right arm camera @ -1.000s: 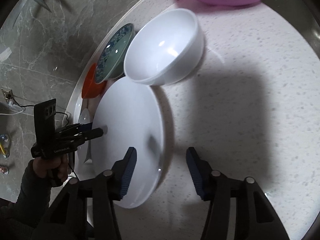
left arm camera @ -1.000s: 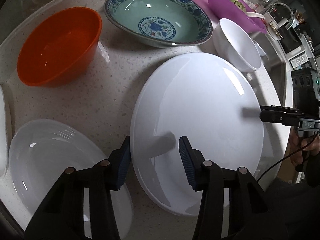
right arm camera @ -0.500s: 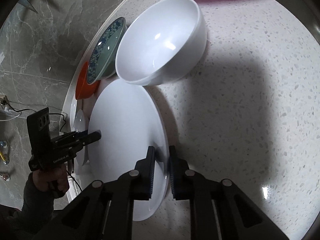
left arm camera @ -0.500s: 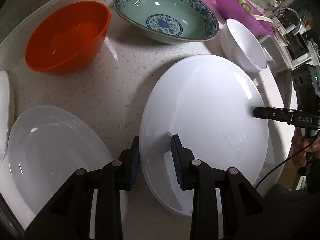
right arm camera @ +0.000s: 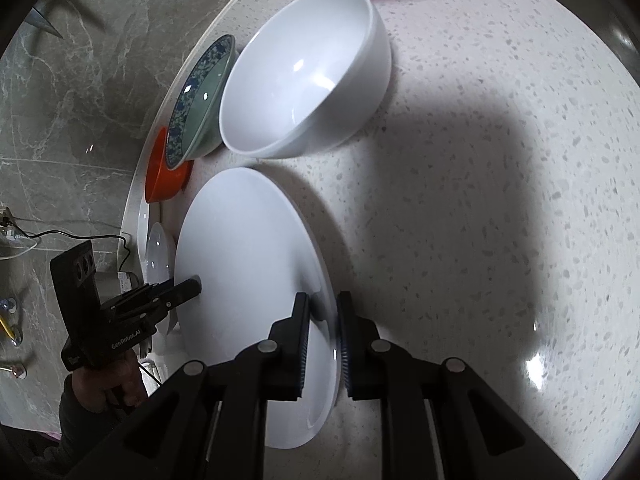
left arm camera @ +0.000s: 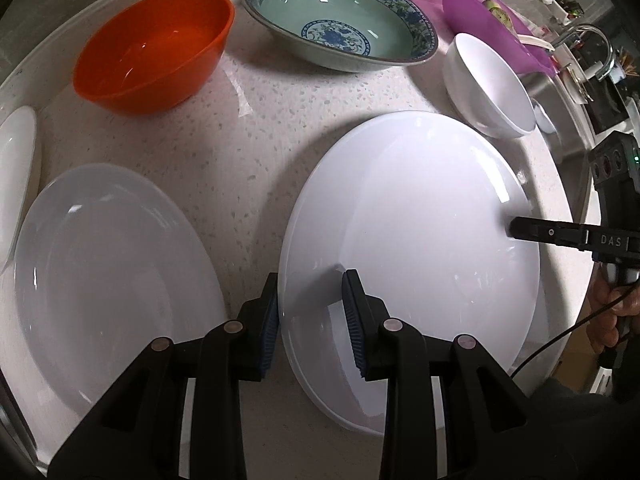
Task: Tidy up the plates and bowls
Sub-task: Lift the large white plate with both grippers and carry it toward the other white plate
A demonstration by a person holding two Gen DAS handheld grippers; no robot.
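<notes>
A large white plate (left arm camera: 420,216) lies on the speckled counter, held at two opposite edges. My left gripper (left arm camera: 310,292) is shut on its near-left rim, one blue pad under the rim and one on top. My right gripper (right arm camera: 323,304) is shut on the opposite rim, and in the left wrist view the right gripper (left arm camera: 516,232) shows as a black finger lying on the plate's right edge. In the right wrist view the plate (right arm camera: 248,248) has a dark shadow along its right edge, and the left gripper (right arm camera: 188,288) grips its far side.
A second white plate (left arm camera: 112,260) lies just left of the held one. Behind stand an orange bowl (left arm camera: 156,48), a green bowl with blue pattern (left arm camera: 340,20), a small white bowl (left arm camera: 492,84) and a purple basin (left arm camera: 488,16). A sink tap (left arm camera: 588,40) is at the far right.
Both grippers were open around the plate's rim a second ago and have closed onto it. The left gripper has since shifted a little with the plate in its grip.
</notes>
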